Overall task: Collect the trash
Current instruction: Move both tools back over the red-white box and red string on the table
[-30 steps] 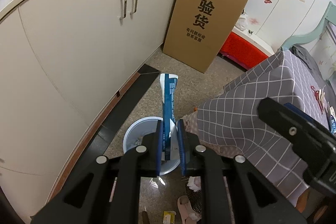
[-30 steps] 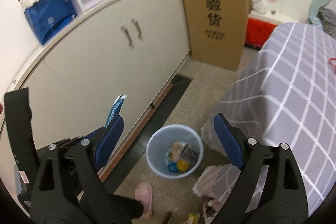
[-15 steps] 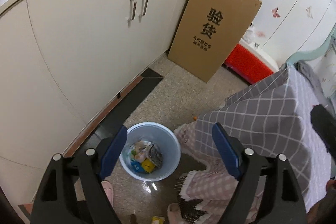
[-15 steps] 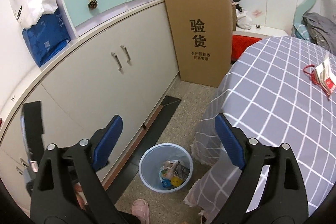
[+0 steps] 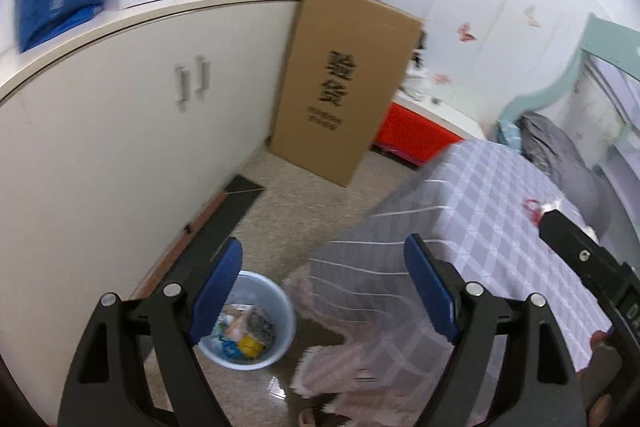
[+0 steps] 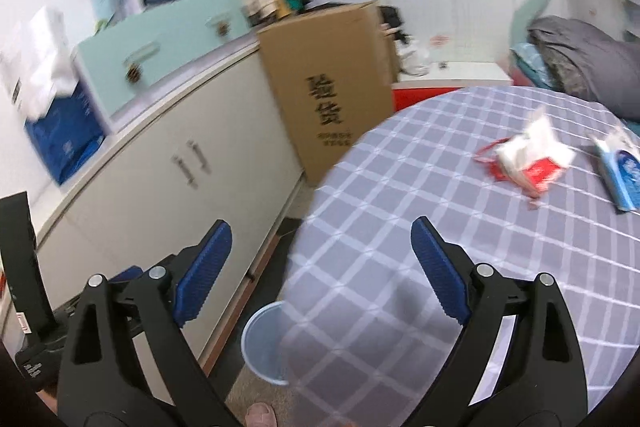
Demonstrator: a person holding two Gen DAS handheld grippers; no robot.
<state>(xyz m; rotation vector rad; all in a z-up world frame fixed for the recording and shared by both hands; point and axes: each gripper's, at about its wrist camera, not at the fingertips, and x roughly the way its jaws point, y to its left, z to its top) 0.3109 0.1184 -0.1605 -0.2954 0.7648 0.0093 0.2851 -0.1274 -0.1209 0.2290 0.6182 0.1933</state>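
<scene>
My left gripper (image 5: 324, 291) is open and empty, raised over the floor between the pale blue bin (image 5: 276, 343) and the table's edge. The bin holds several crumpled wrappers. My right gripper (image 6: 322, 269) is also open with nothing in it, above the near edge of the round table (image 6: 400, 227) with its grey checked cloth. On the table's far right lie a red and white tissue pack (image 6: 528, 159) and a blue and white packet (image 6: 620, 171). The table hides part of the bin (image 6: 260, 343) in the right wrist view.
A long cream cabinet (image 5: 120, 127) runs along the left. A tall cardboard box (image 5: 344, 99) leans at its far end, beside a red box (image 5: 412, 135). A pink slipper (image 6: 260, 413) lies by the bin. A bed with grey bedding (image 6: 580, 63) stands behind the table.
The left gripper opened and let go of the blue and white packet it held over the bin. Both grippers then rose and swung right, towards the table top.
</scene>
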